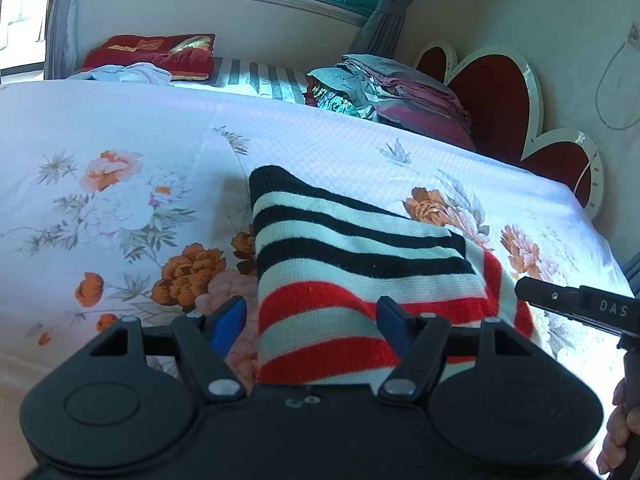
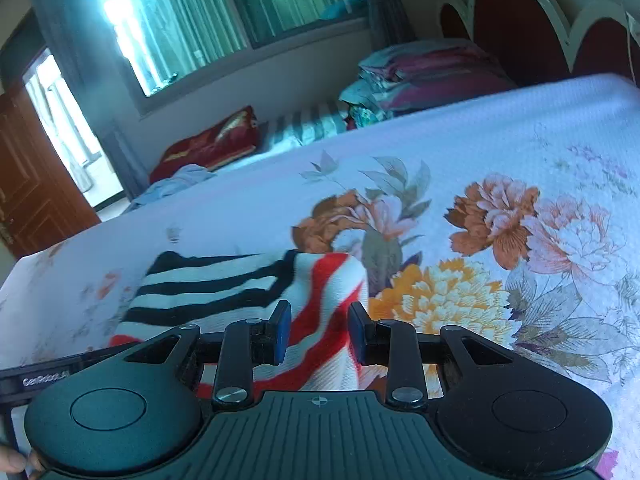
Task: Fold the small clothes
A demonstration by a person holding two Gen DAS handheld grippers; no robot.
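A small striped knit garment (image 1: 352, 264), banded black-and-white at its far end and red-and-white nearer the cameras, lay folded over on itself on a bed covered by a white floral bedspread (image 1: 132, 184). The left claw (image 1: 312, 324) stood wide open just above the garment's near edge, its blue pads either side of the red stripes without pressing them. The right claw (image 2: 320, 332) was partly open over the garment's right-hand folded corner, cloth showing between its pads, which were not clamping it. Both seemed to have let go, so one fold looked finished; the bundle was still bulky and uneven, and a further fold or some smoothing probably remained. At the far side of the bed sat a stack of folded bedding (image 1: 384, 88), a red cushion (image 1: 160, 54), and a loose pale cloth (image 1: 128, 73).
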